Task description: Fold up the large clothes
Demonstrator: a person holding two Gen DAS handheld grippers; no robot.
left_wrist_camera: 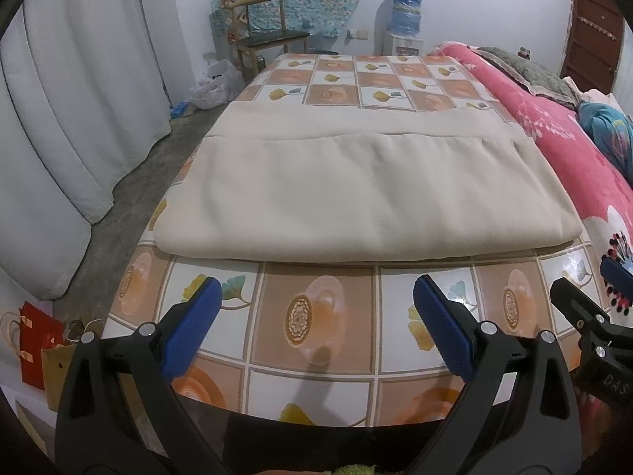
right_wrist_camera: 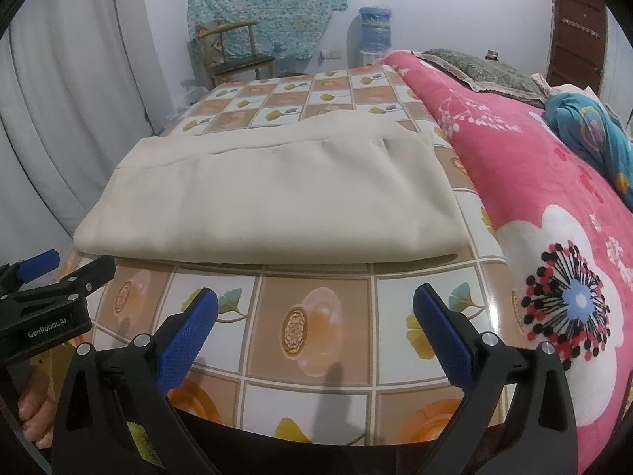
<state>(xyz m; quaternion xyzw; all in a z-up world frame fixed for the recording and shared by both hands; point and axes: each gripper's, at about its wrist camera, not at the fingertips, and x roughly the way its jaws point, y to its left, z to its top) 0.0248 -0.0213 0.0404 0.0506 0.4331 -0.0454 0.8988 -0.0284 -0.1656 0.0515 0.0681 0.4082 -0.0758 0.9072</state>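
Cloth (left_wrist_camera: 316, 182), beige and folded flat, lies mid-table (left_wrist_camera: 316, 316) ahead of you. Your left gripper (left_wrist_camera: 316, 316) and right gripper (right_wrist_camera: 316, 316) hover at the near edge, jaws apart and empty, probably pulled back because the fold looks done.

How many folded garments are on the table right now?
1: a beige folded garment lies mid-table on the patterned tablecloth, just beyond both open grippers, left gripper and right gripper. Anything beneath it is hidden.
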